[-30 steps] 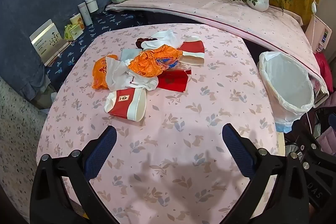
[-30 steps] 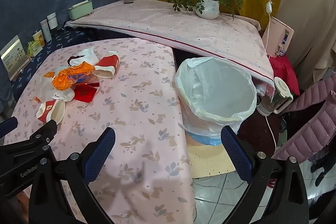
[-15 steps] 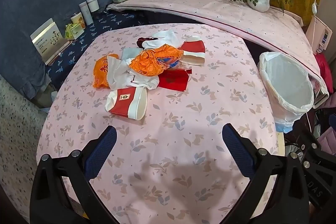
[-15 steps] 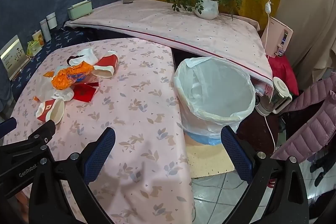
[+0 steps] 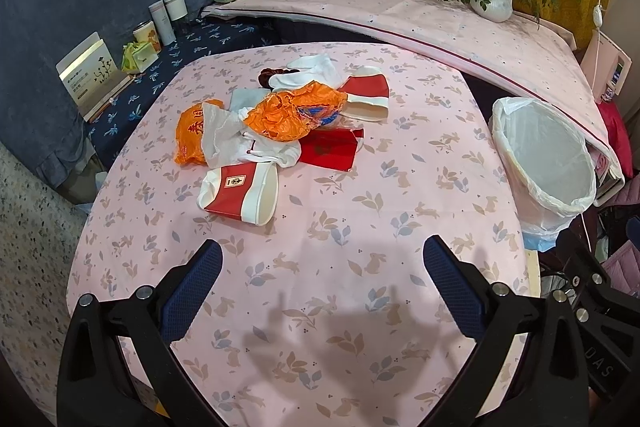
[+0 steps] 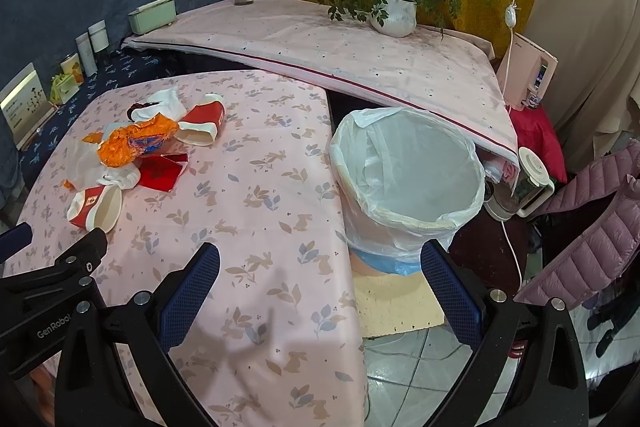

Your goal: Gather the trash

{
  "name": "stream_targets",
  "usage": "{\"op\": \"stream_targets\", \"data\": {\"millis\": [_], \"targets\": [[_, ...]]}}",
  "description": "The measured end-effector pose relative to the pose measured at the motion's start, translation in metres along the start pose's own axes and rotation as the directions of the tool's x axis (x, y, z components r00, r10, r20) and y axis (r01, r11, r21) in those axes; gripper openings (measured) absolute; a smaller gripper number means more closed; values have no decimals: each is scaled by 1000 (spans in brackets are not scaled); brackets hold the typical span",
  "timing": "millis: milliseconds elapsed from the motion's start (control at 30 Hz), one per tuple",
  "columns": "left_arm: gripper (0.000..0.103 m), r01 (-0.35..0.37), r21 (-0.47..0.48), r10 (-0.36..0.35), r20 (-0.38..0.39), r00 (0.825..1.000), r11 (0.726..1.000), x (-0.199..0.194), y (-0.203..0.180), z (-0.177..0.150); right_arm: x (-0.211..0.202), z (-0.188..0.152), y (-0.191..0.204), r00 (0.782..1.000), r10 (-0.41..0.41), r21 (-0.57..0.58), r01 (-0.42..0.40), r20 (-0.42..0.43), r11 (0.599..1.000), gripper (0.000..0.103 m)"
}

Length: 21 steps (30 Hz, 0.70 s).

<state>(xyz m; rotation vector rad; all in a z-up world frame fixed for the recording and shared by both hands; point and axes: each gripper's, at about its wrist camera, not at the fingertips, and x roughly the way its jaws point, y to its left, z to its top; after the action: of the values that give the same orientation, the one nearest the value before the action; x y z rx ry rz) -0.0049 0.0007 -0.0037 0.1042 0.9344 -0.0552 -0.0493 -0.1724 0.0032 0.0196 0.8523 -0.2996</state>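
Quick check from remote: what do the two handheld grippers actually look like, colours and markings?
Both match: the left gripper and right gripper have black angular frames with silver screws and dark blue textured pads on the jaws. Seen from the right wrist, the left one's body reads "GenRobot". No cables or sleeves show.

**Where your two cameras look**

Your left wrist view looks down along its fingers at the pink table (image 5: 400, 187), litter pile (image 5: 276, 119) ahead, bin (image 5: 544, 163) at the right edge. Your right wrist view sits further right, above the table's near right corner, bin (image 6: 408, 183) close and central. Both share table, pile (image 6: 136, 147) and bin.
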Motion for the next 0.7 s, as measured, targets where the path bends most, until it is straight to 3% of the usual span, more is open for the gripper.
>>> {"op": "stream_targets", "data": {"millis": [700], "targets": [[96,-4,-2,4,3,1000,1000,-2,2,1,-1,0,-1,1000,-6,-3,6,-3,1000,96]]}}
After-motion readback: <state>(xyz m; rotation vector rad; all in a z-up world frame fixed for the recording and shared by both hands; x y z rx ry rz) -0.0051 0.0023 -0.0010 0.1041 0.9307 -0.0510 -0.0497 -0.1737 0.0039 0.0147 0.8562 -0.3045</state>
